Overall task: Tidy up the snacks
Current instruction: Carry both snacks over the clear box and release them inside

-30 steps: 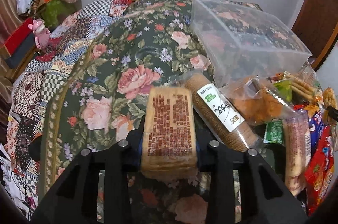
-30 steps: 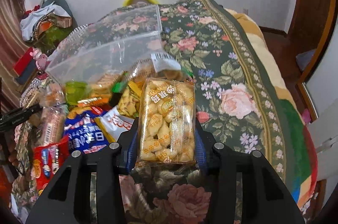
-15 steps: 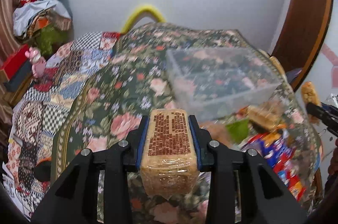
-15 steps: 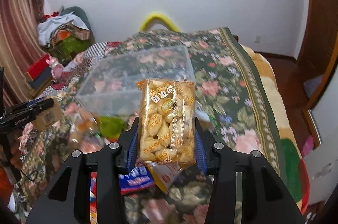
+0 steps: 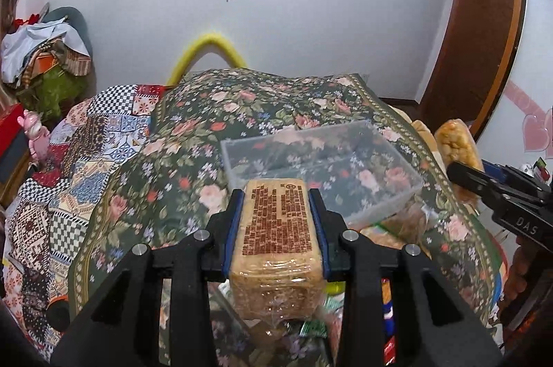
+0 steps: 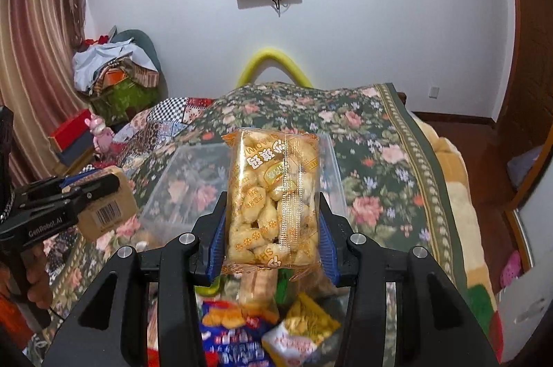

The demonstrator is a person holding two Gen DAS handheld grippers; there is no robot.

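Note:
My left gripper point(image 5: 276, 211) is shut on a brown cracker pack point(image 5: 276, 228) with dark printing, held above the bed near a clear plastic box point(image 5: 321, 170). My right gripper point(image 6: 273, 208) is shut on a clear bag of yellow puffed snacks point(image 6: 273, 194), held above the same box point(image 6: 179, 183). Each gripper shows in the other's view: the right one with its bag point(image 5: 456, 145) at the right edge, the left one with its pack point(image 6: 103, 208) at the left. The box looks empty.
A pile of loose snack packets point(image 6: 242, 332) lies on the floral bedspread point(image 5: 193, 159) below both grippers. A patchwork quilt point(image 5: 86, 159) covers the bed's left side. Clothes and boxes point(image 6: 114, 73) stand by the wall. A wooden door point(image 5: 484, 55) is at right.
Both grippers have lifted their packs up off the snack pile and tilted upward. The box now sits lower in both views and the wall screen has come into view.

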